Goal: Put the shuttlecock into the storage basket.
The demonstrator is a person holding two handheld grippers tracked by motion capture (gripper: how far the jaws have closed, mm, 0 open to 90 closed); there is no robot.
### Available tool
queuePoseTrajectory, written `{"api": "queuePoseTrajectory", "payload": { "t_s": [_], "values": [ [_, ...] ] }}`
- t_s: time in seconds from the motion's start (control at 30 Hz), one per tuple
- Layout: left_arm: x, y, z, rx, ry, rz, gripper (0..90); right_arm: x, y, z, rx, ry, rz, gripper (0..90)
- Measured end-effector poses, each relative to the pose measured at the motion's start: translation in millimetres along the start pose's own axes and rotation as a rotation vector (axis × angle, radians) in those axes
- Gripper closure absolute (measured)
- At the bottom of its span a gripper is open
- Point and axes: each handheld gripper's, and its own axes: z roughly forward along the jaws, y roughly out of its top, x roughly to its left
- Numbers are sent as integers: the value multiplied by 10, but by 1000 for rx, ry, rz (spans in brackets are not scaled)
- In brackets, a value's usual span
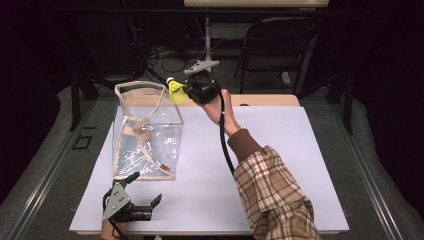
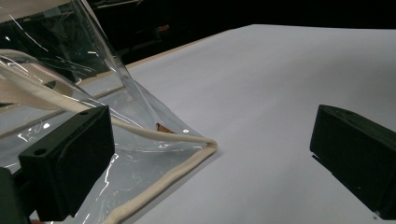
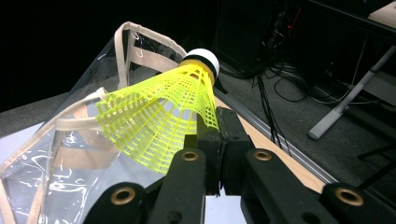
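High view shows the right gripper (image 1: 192, 91) raised beside the open top of the clear bag (image 1: 146, 131), clenched on a yellow shuttlecock (image 1: 176, 91), while the left gripper (image 1: 145, 192) lies released near the bag's front corner on the white table (image 1: 280, 150). Left gripper view adds its jaws spread wide, one beside the bag's cream-trimmed corner (image 2: 205, 147). Right gripper view shows the jaws pinching the shuttlecock's mesh skirt (image 3: 159, 119), its white tip pointing away over the bag's strap (image 3: 140, 56).

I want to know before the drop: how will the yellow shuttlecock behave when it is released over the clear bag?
The shuttlecock is probably very light: its skirt is an open plastic mesh. It likely flexes, since the right gripper pinches only the skirt's edge. On landing it may tip and roll in a curve, as a cone with a round cork. The clear bag looks floppy.
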Motion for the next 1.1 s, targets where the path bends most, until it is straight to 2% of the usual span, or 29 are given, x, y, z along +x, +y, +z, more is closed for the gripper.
{"api": "queuePoseTrajectory", "payload": {
  "t_s": [1.1],
  "values": [
    [6,6,-11,-9,-2,2,0,199,178,177,-5,28,10,892]
  ]
}}
